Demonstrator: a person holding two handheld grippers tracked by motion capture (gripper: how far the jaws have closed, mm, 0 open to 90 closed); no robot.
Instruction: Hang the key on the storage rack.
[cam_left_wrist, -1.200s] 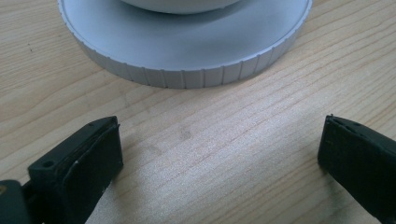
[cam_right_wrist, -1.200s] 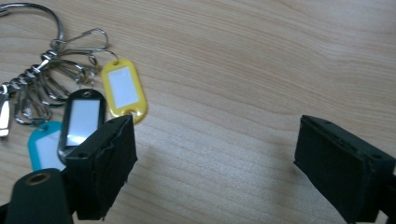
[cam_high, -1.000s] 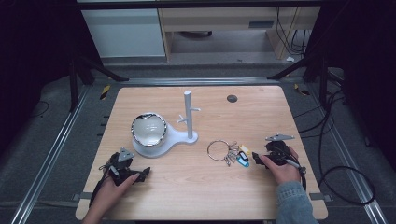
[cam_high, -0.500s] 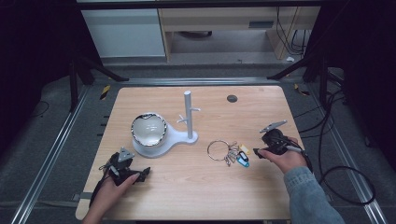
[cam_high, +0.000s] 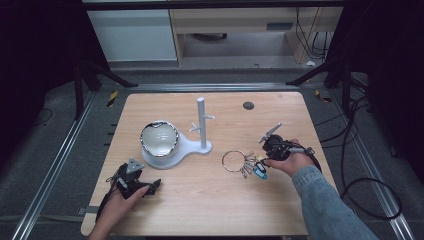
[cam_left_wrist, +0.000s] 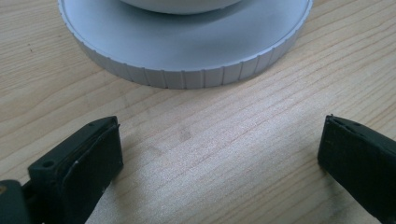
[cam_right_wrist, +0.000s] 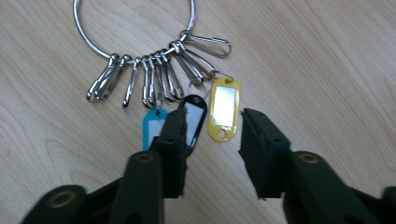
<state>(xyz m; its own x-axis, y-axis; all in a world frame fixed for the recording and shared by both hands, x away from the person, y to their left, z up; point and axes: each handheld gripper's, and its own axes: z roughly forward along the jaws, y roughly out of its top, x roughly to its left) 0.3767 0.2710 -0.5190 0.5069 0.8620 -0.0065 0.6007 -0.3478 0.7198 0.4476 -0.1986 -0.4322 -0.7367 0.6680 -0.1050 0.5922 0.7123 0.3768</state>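
Right gripper view: yellow tag (cam_right_wrist: 224, 113) lengthwise between jaws

Your right arm wears a blue denim sleeve (cam_high: 325, 200); your left forearm is bare. Each hand carries a black gripper with a trailing black cable. The left gripper (cam_high: 135, 181) has a grey three-cornered plate on top. The right gripper (cam_right_wrist: 212, 149) has thick black jaws with round brass-coloured rivets.
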